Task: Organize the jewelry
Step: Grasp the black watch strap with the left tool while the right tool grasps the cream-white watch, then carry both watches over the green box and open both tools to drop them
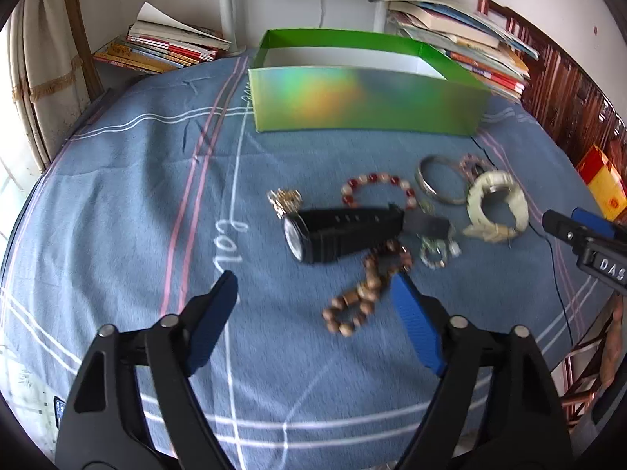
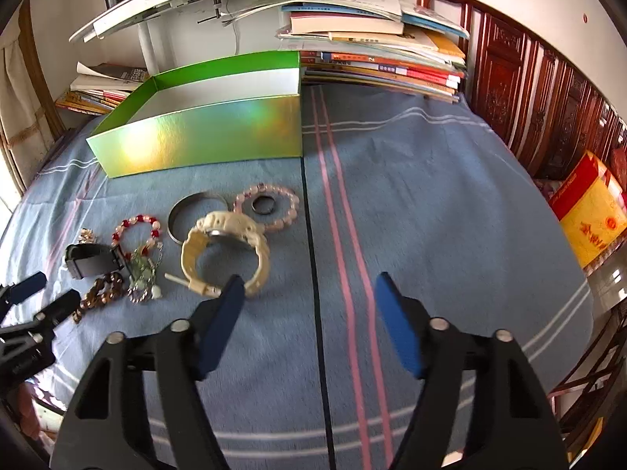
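Observation:
Jewelry lies on a blue striped cloth in front of an open green box [image 1: 364, 103] [image 2: 203, 137]. There is a black watch [image 1: 337, 235] [image 2: 88, 260], a cream watch [image 1: 495, 205] [image 2: 225, 250], a brown bead bracelet [image 1: 360, 293] [image 2: 100, 293], a red-and-white bead bracelet [image 1: 376, 188] [image 2: 137, 231], a silver bangle [image 1: 435, 180] [image 2: 188, 211], a pink bead bracelet [image 2: 268, 207] around a dark ring [image 2: 263, 204], and a gold piece [image 1: 285, 201]. My left gripper [image 1: 315, 291] is open, just short of the brown beads. My right gripper [image 2: 309, 291] is open, its left finger beside the cream watch.
Stacks of books [image 1: 164, 45] [image 2: 376, 58] lie behind the box on both sides. A white stand [image 1: 227, 0] rises at the back. A dark wooden frame [image 2: 529, 94] and a red-yellow box [image 2: 591, 219] are at the right. The cloth's edge drops off at the right.

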Available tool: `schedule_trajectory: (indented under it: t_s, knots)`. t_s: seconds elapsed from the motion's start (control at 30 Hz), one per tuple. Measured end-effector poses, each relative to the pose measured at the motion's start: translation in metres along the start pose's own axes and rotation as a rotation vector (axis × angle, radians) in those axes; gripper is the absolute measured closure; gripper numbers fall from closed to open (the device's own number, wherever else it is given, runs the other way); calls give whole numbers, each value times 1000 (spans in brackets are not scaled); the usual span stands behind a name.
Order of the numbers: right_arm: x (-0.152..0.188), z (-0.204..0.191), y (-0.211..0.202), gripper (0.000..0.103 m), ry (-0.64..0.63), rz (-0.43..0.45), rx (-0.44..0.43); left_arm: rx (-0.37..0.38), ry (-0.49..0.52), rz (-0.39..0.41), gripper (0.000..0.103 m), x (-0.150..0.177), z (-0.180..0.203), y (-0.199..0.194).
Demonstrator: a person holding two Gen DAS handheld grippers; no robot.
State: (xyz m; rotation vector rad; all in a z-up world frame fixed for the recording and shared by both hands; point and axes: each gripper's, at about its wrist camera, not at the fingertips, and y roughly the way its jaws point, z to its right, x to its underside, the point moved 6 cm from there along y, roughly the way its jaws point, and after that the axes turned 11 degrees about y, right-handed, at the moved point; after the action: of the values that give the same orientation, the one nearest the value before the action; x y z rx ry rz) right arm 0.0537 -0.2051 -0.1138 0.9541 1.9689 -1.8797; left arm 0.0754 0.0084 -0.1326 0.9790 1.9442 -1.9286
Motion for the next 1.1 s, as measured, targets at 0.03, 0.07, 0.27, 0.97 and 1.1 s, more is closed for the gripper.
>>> schedule_trajectory:
  t_s: [0.03, 0.07, 0.27, 0.97, 1.1]
  knots:
    - [-1, -4, 2, 37, -11, -1, 1, -4, -5, 1, 26, -2, -3, 1]
    - [-2, -7, 4, 38, -17, -7, -3, -5, -7, -3, 26, -5, -5, 3]
    - [-12, -27, 24, 53, -74, -34, -13, 35, 22, -54, 26, -22, -2, 26]
    - [-29, -28, 7, 94, -82, 22, -31, 57, -17, 74, 76, -52, -27, -12]
    - [-67, -38, -23, 94, -51, 106, -113, 24, 4, 156, 75, -88, -37, -38]
